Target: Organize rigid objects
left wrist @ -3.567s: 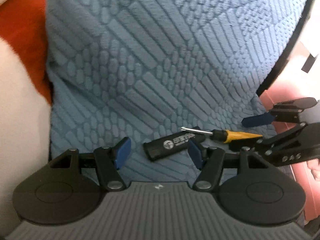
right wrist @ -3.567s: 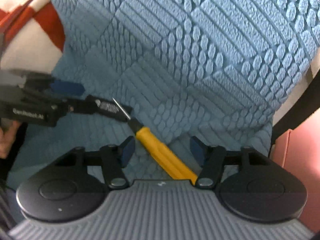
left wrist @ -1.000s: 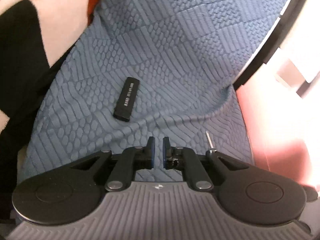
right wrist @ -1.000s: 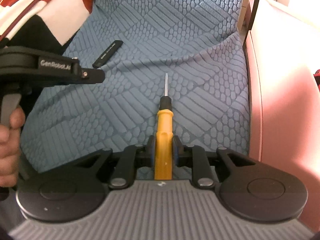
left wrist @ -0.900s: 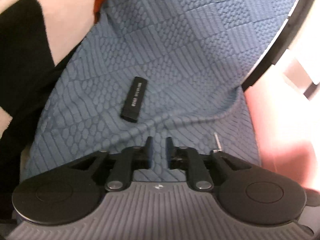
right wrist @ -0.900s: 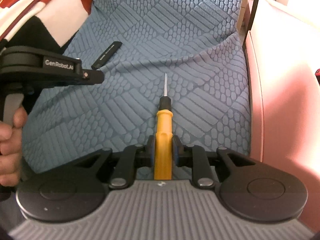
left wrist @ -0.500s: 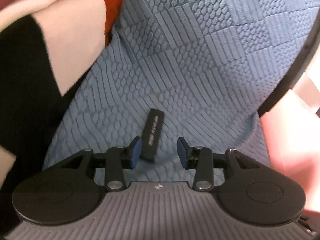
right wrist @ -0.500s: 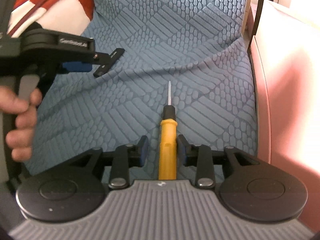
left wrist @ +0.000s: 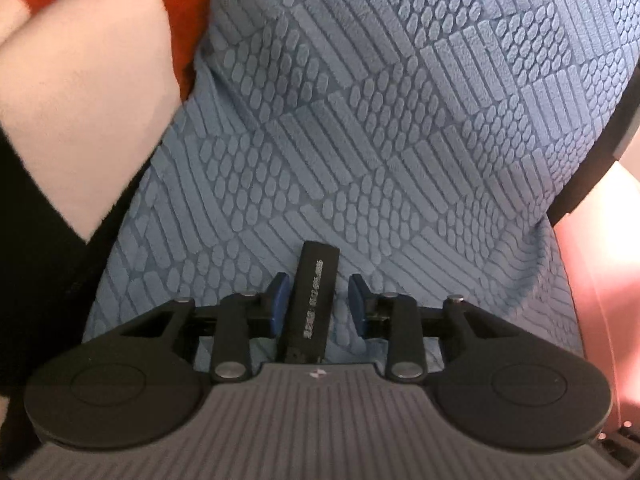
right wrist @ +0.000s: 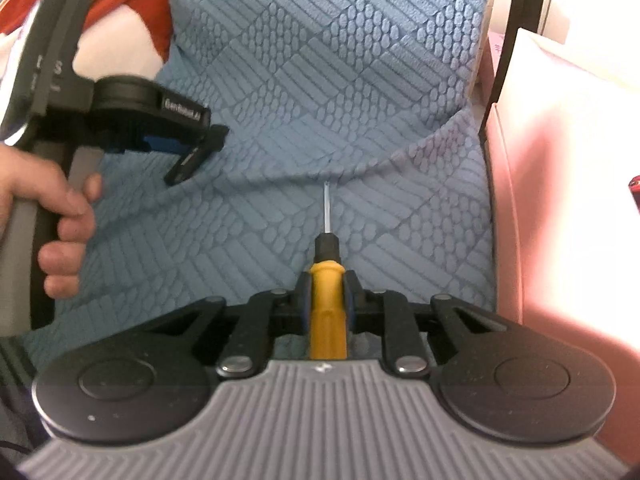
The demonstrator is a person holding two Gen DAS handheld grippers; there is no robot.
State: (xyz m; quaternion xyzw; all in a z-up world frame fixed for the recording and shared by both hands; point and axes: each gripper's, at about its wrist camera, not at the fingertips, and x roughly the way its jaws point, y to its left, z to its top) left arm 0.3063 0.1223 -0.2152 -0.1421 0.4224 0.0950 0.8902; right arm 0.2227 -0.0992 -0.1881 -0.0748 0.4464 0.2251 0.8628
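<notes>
A black stick-shaped device with white lettering (left wrist: 314,300) lies on the blue textured cloth (left wrist: 380,140). My left gripper (left wrist: 319,306) is open with its blue pads on either side of the device, not touching it. The device also shows in the right wrist view (right wrist: 196,156), under the left gripper (right wrist: 160,142). My right gripper (right wrist: 327,300) is shut on the yellow handle of a screwdriver (right wrist: 327,312), whose metal shaft points away over the cloth.
A red, white and black blanket (left wrist: 72,128) lies left of the cloth. A pink box (right wrist: 560,200) stands at the right edge. A black curved frame (left wrist: 592,152) borders the cloth on the right.
My left gripper opened and moved forward until the black device sat between its pads. My right gripper loosened on the screwdriver half a second ago and has shut on the handle again.
</notes>
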